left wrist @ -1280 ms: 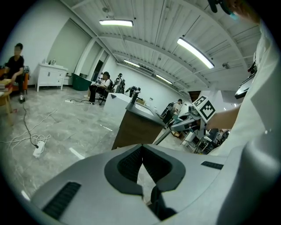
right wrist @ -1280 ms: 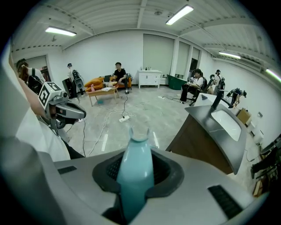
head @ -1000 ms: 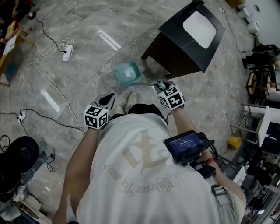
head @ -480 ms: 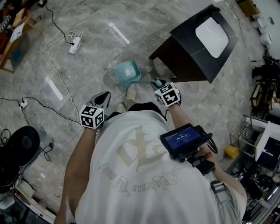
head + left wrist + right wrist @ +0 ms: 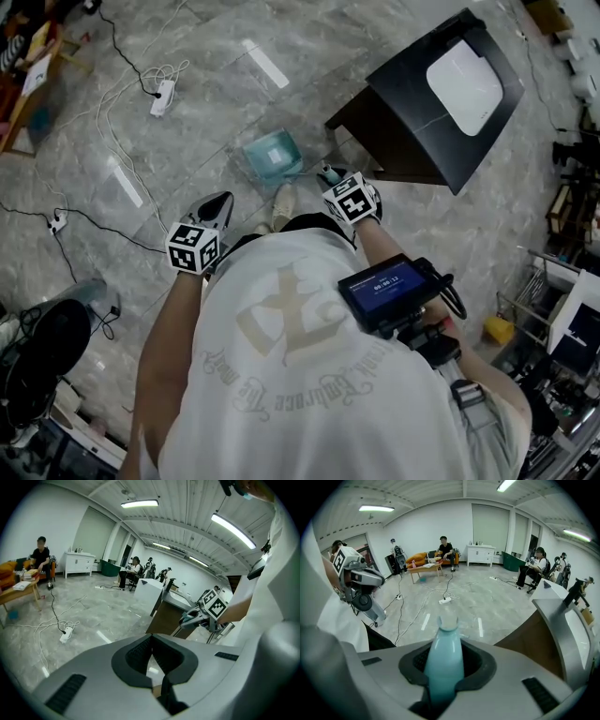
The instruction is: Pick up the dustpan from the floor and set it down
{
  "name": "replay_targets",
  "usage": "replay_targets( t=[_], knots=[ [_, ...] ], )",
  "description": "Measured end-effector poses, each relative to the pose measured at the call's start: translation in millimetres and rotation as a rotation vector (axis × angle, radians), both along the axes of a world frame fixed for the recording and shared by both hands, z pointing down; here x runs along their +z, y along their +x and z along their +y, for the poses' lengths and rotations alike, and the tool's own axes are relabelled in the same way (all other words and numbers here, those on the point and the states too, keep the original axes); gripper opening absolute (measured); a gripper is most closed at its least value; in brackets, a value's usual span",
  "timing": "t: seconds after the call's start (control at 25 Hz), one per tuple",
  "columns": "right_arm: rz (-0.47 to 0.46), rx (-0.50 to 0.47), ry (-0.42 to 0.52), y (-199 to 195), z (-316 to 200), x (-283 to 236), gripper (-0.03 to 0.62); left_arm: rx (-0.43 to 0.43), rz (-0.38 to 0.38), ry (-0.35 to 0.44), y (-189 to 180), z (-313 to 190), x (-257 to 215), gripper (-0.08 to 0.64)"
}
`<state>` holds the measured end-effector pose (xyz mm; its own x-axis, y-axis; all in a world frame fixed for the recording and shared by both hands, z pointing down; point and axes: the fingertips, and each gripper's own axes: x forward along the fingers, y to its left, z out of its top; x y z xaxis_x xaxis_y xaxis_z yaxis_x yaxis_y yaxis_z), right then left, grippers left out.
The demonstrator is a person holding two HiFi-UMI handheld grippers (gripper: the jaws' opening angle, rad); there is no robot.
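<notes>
**Right fingers clamped on a teal handle; dustpan lies by the dark stand**

Head view only: the dustpan [image 5: 272, 155] is just ahead of my shoes, beside the foot of the dark stand [image 5: 412, 122]. It is beyond both grippers and between them. It is a square teal pan with raised walls and a pale patch in its middle. Any print on that patch is too small to read. I cannot tell whether the pan rests on the marble floor [image 5: 187, 56] or hangs clear of it.

Right gripper view only: my right gripper [image 5: 444, 667] is clamped on a glossy teal handle [image 5: 444, 639], which tapers to a notched end past the pads. This view does not show the pan, and no view shows whether handle and pan are joined.

Left gripper view: my left gripper [image 5: 157, 686] has its fingertips together with nothing between them. This view also takes in the right gripper's black-and-white marker cube [image 5: 216, 605].

Writing: the screen [image 5: 384, 286] at my chest carries pale digits, which are not legible.
</notes>
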<state>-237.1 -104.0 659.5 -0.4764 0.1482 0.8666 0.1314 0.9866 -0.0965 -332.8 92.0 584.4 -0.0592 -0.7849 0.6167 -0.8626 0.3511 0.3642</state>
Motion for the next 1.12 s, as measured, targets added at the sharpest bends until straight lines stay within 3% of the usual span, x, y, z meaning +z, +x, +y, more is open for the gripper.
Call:
replay_targets(
  t=[0.24,0.64,1.12],
  knots=[
    [-0.006,-0.011,0.006,-9.4,-1.4,10.0,0.095,0.005,-0.034,-0.012,0.3,-3.2,-10.8,0.011],
    [0.038,-0.026,-0.023,-51.6,-40.4,39.1,0.095,-0.039,-0.014,-0.072,-24.3,-29.1,-8.7,0.012],
    [0.039,-0.036,0.010,-89.4,-58.2,60.7,0.095,-0.070,0.000,-0.077,-37.4,-26.2,-11.1,0.011]
  ],
)
